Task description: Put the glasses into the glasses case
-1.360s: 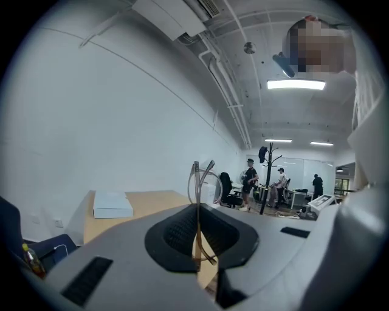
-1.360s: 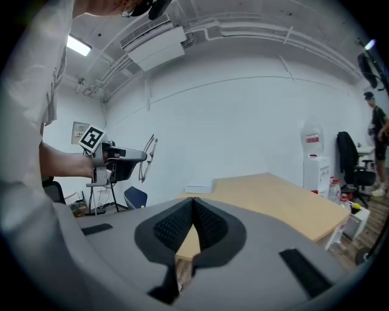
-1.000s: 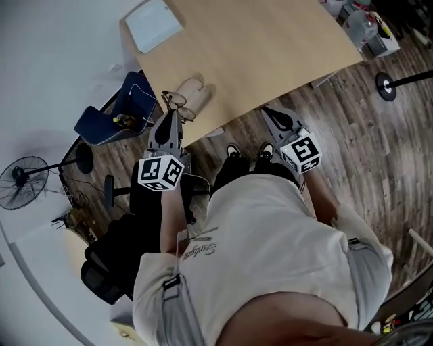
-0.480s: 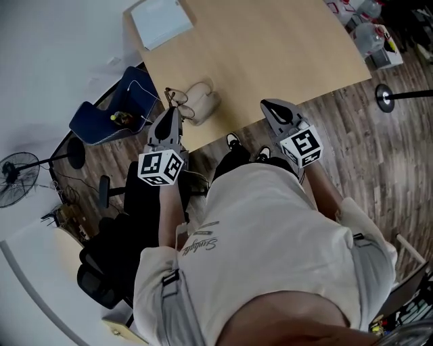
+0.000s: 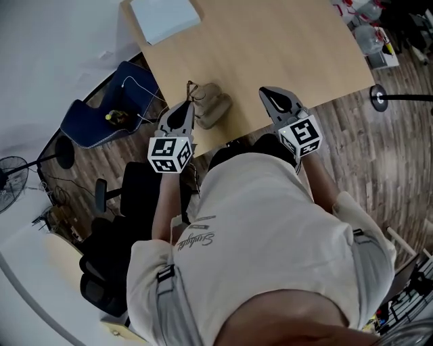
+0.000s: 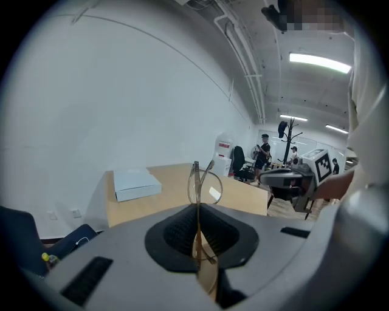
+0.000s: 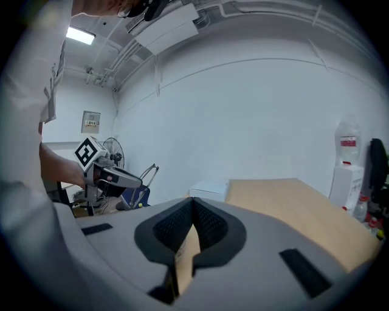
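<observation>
My left gripper (image 5: 186, 107) is shut on one temple of the thin-framed glasses (image 5: 192, 90), holding them over the near left edge of the wooden table (image 5: 270, 47). In the left gripper view the glasses (image 6: 204, 182) stand upright above the closed jaws (image 6: 197, 209). A beige glasses case (image 5: 214, 105) lies on the table just right of the glasses. My right gripper (image 5: 265, 91) hovers over the near table edge to the right of the case, shut with nothing in it (image 7: 193, 203). The right gripper view shows my left gripper (image 7: 112, 176) holding the glasses (image 7: 149, 173).
A flat white box (image 5: 164, 17) lies at the table's far left corner. A blue chair (image 5: 108, 111) stands left of the table, and a black office chair (image 5: 115, 230) is beside the person. A fan (image 5: 10, 182) is at far left. People stand in the background (image 6: 264, 152).
Both grippers have moved forward toward the table. The left one brought the glasses closer to the case; the right one went from over the floor to over the table edge.
</observation>
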A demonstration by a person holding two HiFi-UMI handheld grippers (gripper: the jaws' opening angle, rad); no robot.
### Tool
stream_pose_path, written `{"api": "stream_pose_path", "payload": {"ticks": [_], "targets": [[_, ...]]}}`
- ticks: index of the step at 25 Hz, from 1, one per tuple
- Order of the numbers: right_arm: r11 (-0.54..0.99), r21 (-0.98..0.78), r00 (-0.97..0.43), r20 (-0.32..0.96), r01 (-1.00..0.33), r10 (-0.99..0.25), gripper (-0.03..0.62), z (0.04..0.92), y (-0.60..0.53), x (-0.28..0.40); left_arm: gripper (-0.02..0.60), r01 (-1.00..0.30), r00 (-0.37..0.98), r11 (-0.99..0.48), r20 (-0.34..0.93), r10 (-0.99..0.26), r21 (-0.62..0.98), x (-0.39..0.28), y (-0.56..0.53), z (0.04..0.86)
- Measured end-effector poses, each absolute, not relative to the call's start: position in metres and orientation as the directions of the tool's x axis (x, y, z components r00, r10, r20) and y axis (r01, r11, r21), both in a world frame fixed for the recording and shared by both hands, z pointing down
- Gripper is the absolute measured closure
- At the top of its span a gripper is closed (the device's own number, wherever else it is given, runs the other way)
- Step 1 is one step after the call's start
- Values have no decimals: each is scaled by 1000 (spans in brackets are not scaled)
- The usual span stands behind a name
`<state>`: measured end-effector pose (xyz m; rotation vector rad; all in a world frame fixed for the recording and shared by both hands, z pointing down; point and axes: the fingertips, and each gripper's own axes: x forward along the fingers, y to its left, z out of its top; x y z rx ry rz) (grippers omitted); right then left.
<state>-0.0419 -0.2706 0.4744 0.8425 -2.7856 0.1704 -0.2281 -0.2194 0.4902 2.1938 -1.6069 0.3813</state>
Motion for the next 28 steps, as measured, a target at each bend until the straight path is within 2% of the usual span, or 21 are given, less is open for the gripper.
{"api": "stream_pose_path", "payload": {"ticks": [10,28], "targets": [[849,-63,-828,268,-525,-493,600,483,-298,-61,560,-932,362,-300,567,-739,204,-223,-226,536],[843,-144,-828,331,-518,-453,600,527,-304,-24,560,-860,417,-476,792,-447,184,-191,-232,640]]}}
